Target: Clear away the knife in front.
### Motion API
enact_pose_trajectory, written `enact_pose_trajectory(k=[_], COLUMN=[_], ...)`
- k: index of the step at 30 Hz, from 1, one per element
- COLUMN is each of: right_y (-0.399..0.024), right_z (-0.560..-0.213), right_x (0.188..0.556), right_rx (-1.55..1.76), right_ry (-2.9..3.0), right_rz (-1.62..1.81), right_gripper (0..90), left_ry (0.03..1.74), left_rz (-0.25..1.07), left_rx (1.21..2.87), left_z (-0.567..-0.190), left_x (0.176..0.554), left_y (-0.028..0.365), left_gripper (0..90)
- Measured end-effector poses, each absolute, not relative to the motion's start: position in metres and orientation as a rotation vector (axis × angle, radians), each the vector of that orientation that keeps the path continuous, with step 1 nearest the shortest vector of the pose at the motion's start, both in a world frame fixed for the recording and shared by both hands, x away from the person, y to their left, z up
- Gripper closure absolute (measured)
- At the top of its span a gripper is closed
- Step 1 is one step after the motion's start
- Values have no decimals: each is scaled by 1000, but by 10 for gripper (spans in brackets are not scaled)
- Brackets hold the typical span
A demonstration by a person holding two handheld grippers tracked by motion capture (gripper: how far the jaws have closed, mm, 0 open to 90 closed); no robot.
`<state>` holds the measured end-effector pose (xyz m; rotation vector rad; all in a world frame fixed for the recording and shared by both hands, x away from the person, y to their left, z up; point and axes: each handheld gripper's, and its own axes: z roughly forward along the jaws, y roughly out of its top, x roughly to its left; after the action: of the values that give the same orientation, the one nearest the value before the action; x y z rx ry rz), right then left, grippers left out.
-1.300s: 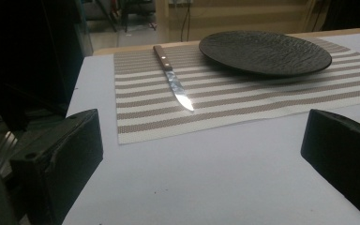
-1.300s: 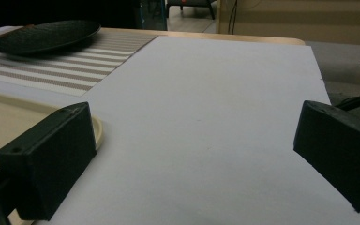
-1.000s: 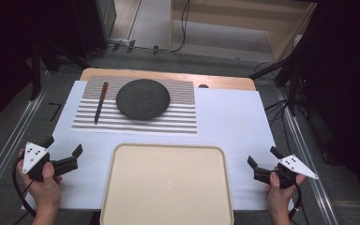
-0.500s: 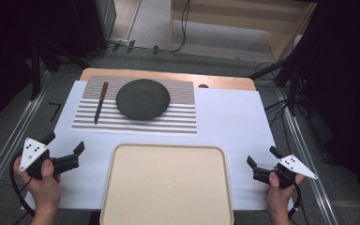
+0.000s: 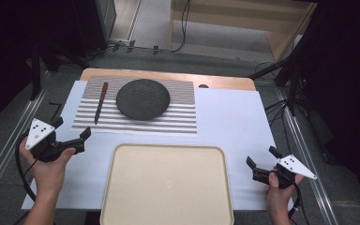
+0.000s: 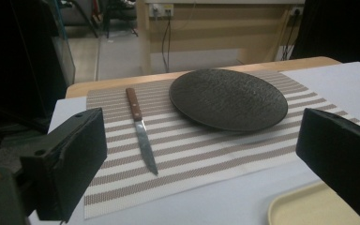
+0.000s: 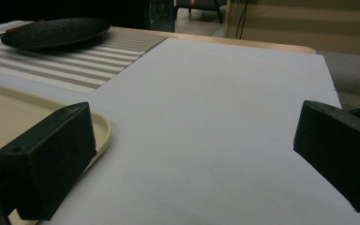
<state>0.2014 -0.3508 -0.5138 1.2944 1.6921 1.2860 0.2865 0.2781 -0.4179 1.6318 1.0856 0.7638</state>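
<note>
Counting it up: one dark plate (image 5: 143, 98), one knife (image 5: 100, 101), one striped placemat (image 5: 136, 119), one cream tray (image 5: 165, 183), and two grippers. The left hand-held gripper (image 5: 70, 131) sits at the near left of the surface (image 5: 229, 122), jaws spread wide with nothing between them. The right hand-held gripper (image 5: 261, 161) sits near right, jaws also apart and empty.

From above you get the whole layout: placemat at the far side on a white sheet, plate on the mat, knife just left of the plate, not touching it. The tray sits near, between the two hands, and it's empty; so is the plate.

The left gripper view brings out the knife's (image 6: 141, 130) wooden handle, pointing away, and the plate's (image 6: 228, 98) rough texture. The right gripper view mostly catches bare white sheet, a tray (image 7: 104, 127) corner and the plate (image 7: 56, 31) far off.
</note>
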Motion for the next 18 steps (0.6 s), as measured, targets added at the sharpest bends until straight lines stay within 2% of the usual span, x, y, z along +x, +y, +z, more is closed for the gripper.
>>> enact_pose_trajectory(k=[3, 4, 6, 16, 18], right_y=[-351, -352, -352, -351, -351], right_z=[-514, -514, -514, -514, -514], right_x=[200, 199, 199, 200, 200], right_rx=[1295, 1295, 1294, 1296, 1294], right_ry=[1694, 1692, 1690, 1694, 1695], right_rz=[1287, 1292, 1294, 1295, 1295], right_gripper=[0, 0, 0, 0, 0], left_ry=[1093, 1106, 1120, 1146, 1144], left_rz=[740, 741, 735, 696, 673], left_rx=[1638, 1638, 1633, 1673, 1676], left_z=[-415, -414, -413, -410, -410], left_x=[297, 302, 310, 338, 342], left_y=[277, 276, 276, 269, 269], left_gripper=[60, 107, 131, 170, 201])
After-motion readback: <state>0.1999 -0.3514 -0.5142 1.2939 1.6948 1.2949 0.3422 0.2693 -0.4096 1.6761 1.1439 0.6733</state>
